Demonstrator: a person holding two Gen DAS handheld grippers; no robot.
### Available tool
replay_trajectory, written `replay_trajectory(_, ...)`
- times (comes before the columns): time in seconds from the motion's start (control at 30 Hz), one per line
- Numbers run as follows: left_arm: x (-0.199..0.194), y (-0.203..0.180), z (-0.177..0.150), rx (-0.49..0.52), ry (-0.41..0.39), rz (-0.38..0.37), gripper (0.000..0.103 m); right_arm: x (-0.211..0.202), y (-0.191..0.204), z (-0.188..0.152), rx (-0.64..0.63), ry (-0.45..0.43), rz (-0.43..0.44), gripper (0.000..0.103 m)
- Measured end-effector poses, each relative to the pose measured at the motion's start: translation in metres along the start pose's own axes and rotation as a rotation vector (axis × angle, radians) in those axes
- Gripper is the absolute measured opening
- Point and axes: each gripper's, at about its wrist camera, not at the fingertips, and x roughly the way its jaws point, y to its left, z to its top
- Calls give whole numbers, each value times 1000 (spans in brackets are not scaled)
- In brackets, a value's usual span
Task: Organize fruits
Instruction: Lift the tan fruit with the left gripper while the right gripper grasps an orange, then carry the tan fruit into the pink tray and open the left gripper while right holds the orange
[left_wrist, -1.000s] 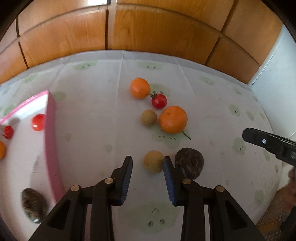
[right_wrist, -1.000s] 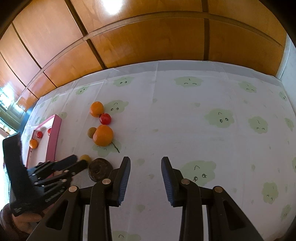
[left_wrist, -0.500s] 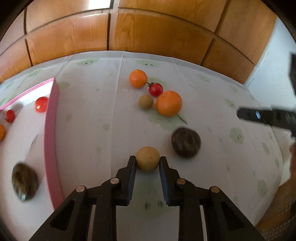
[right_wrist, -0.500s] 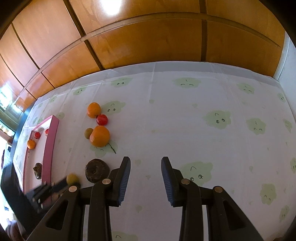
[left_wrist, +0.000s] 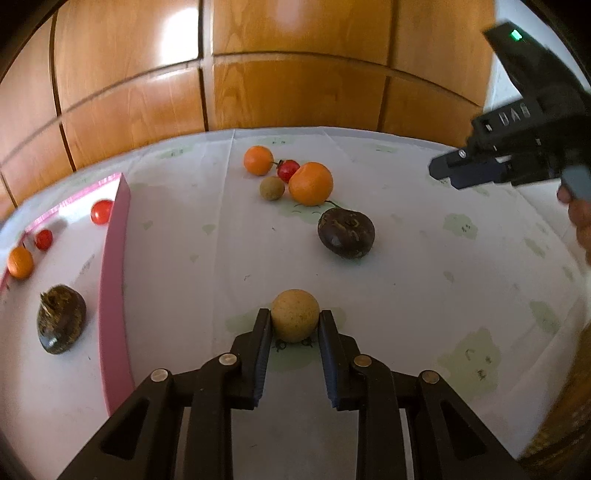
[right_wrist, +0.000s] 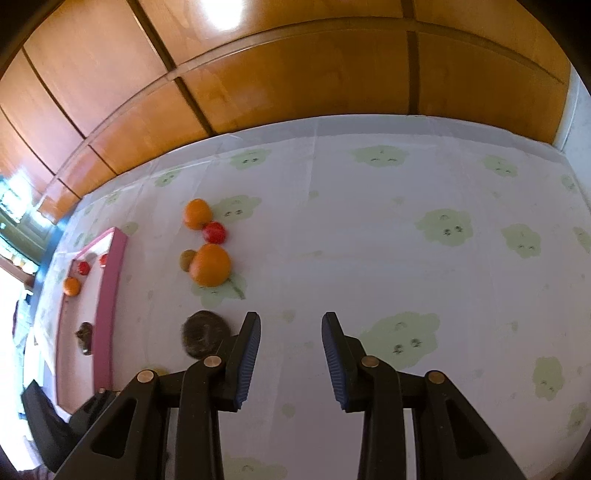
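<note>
My left gripper (left_wrist: 294, 323) is shut on a small tan round fruit (left_wrist: 295, 314), held above the tablecloth. A pink-rimmed tray (left_wrist: 112, 280) lies to its left, holding a dark wrinkled fruit (left_wrist: 61, 323), a small orange (left_wrist: 20, 262) and two cherry tomatoes (left_wrist: 101, 211). On the cloth ahead lie a dark purple fruit (left_wrist: 346, 232), a large orange (left_wrist: 310, 183), a small orange (left_wrist: 258, 160), a cherry tomato (left_wrist: 288, 170) and a tan fruit (left_wrist: 272, 188). My right gripper (right_wrist: 290, 330) is open and empty, right of the dark purple fruit (right_wrist: 203, 332).
The table has a white cloth (right_wrist: 406, 258) with green cloud prints. Wooden wall panels (left_wrist: 295, 85) stand behind the table. The right gripper's body (left_wrist: 517, 147) shows at the upper right in the left wrist view. The tray (right_wrist: 107, 295) lies at the left in the right wrist view.
My left gripper closed on the tan fruit, lifted it and drew back toward the tray side. My right gripper stayed open and shifted slightly.
</note>
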Motion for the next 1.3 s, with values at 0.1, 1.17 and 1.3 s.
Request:
replay_trajectory(0.1,-2,-5,-5,40,-36,25,26,5,9,0,-22,15,25,35)
replay_trajectory(1.17,-9,0,-14,40,-106,-25,25,103,122,99,-378,64,-75,34)
replay_trajectory(1.3,-10,0,-14,41,-106,-24,25,64,99,91,-353,46,-48,34)
